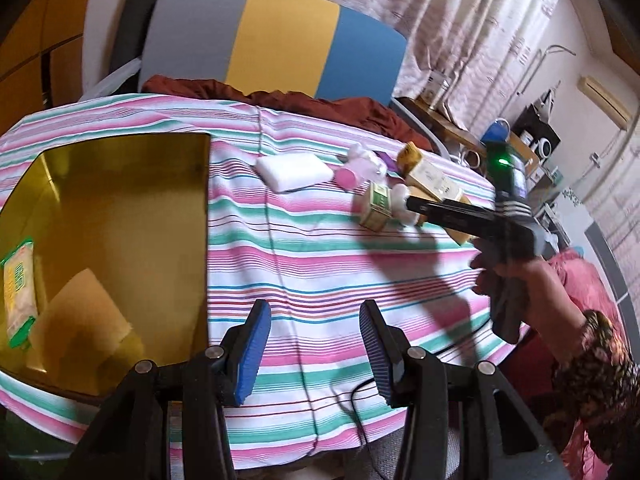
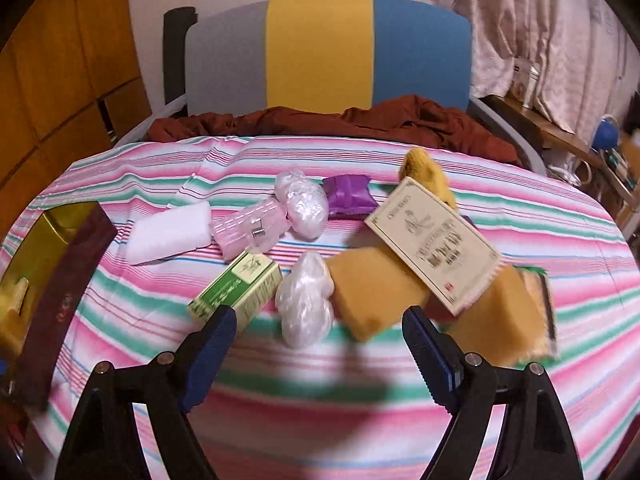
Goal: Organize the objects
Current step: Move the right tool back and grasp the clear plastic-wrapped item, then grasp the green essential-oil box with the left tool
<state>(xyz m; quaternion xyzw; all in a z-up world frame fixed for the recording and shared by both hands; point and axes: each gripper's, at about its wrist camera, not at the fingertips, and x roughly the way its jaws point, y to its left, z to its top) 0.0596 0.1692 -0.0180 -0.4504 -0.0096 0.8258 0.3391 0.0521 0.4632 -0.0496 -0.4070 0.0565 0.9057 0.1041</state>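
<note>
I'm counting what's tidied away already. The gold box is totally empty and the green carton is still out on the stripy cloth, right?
Not quite. The gold box isn't empty: the left wrist view shows a green-edged packet and a yellow sponge inside. The green carton is still out on the stripy cloth.

The left gripper (image 1: pixel 314 350) hangs tilted downward, its blue-padded jaws partly apart with nothing between them. The right gripper (image 2: pixel 320 354) also points down, jaws spread wide and empty. From the left wrist view, the person's right hand (image 1: pixel 516 280) wraps the right gripper's handle, a dark patterned sleeve (image 1: pixel 596 376) covering the forearm.
</note>
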